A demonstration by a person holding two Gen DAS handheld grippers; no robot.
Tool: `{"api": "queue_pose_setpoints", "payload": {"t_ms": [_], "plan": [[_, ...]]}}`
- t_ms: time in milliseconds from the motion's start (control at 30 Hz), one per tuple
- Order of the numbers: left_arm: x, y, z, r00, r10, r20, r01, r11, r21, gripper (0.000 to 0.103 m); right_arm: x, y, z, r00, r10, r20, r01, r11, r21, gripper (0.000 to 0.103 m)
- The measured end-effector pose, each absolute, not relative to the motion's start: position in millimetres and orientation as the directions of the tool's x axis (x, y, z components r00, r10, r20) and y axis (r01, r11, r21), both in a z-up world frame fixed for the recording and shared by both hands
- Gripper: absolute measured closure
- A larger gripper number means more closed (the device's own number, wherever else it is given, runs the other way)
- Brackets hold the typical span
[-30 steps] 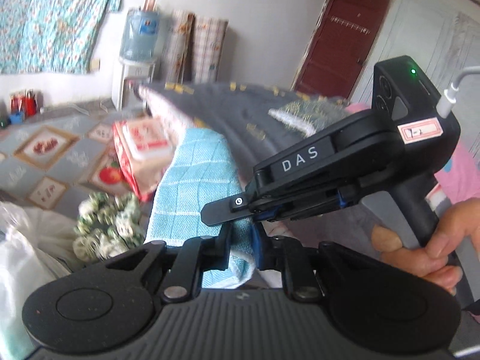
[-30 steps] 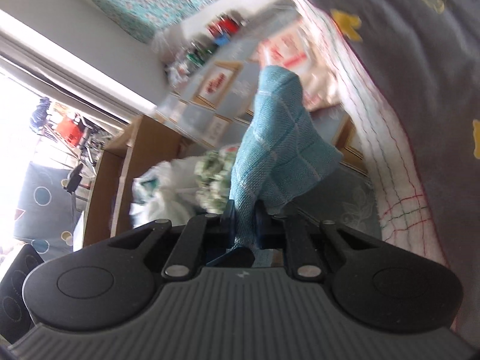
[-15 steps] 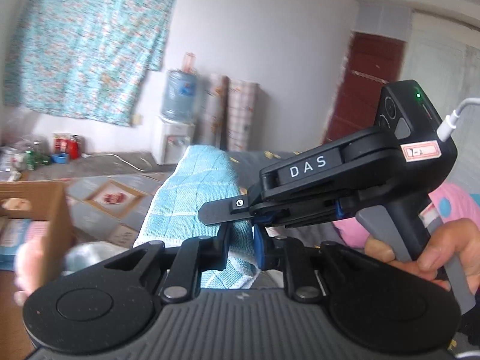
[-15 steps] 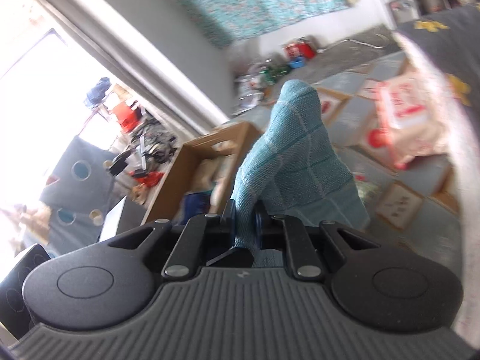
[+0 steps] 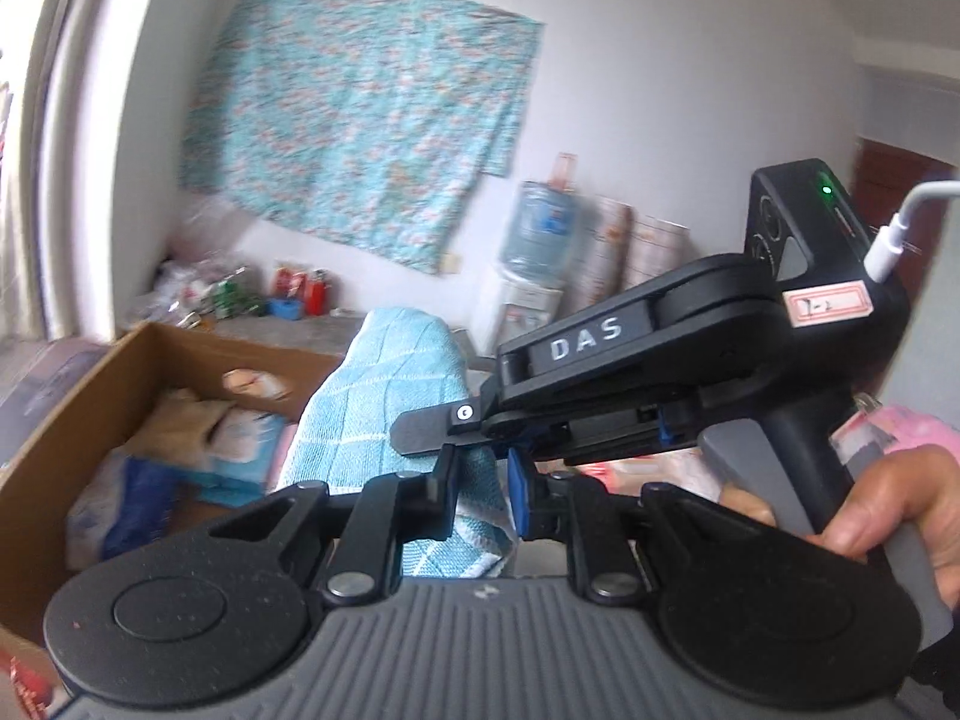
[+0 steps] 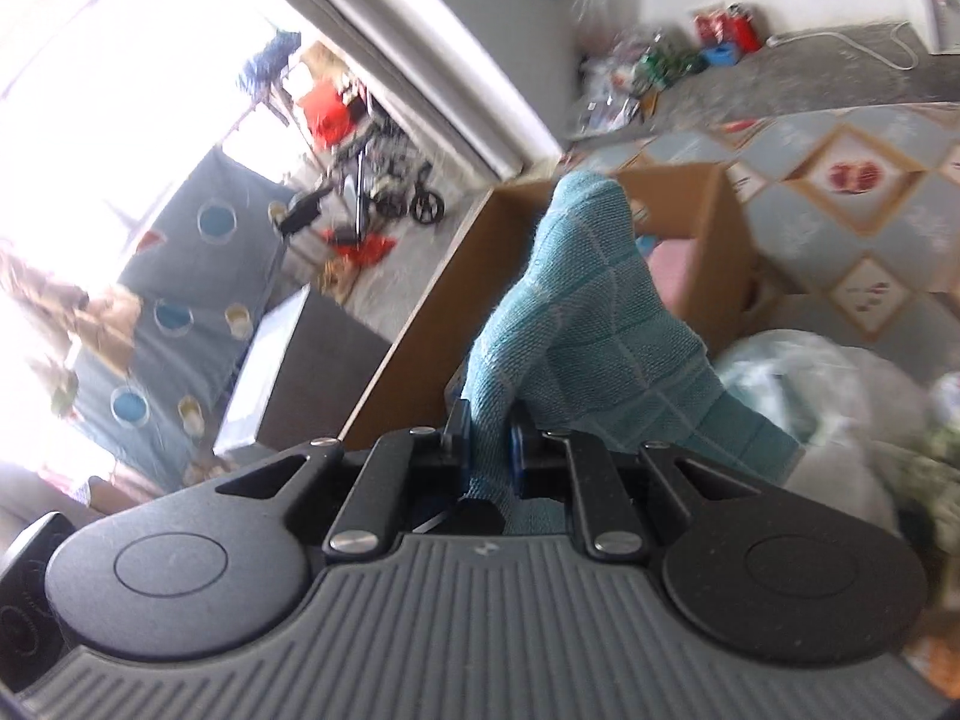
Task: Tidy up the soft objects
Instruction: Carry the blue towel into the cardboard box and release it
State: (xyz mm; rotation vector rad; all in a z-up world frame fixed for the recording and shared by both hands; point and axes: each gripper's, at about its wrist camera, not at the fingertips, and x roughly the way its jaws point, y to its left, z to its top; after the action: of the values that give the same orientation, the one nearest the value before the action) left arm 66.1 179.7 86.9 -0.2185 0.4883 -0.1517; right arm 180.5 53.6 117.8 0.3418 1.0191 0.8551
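Pinching one blue towel (image 5: 384, 414) from both sides: left gripper (image 5: 483, 495) clamping its lower edge, right gripper (image 6: 487, 450) squeezing a bunched fold, both held off the floor. Sitting at nine o'clock of the towel in the left view, an open cardboard box (image 5: 90, 396) holding folded cloths; hanging at twelve o'clock, a floral sheet (image 5: 360, 132) on the wall.

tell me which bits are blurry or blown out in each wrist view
Left wrist view: cardboard box contents smeared by motion, blue towel fairly sharp, walls bowed by the fisheye. Right wrist view: window blown out white, plastic bag blurred, towel crisp.
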Motion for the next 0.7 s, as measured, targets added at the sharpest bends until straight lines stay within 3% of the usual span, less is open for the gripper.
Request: {"api": "queue_pose_setpoints", "payload": {"t_ms": [433, 700], "plan": [[69.2, 285.4, 52.3, 0.853, -0.086, -0.514, -0.091, 0.947, -0.309, 0.082, 235.9, 177.3, 58.0, 0.15, 0.671, -0.726, -0.4, 0.713, 0.576, 0.092], [61.1, 320.3, 48.0, 0.847, -0.018, -0.531, -0.172, 0.936, -0.307, 0.082, 273.8, 233.1, 21.2, 0.079, 0.687, -0.723, -0.368, 0.694, 0.619, 0.093]]}}
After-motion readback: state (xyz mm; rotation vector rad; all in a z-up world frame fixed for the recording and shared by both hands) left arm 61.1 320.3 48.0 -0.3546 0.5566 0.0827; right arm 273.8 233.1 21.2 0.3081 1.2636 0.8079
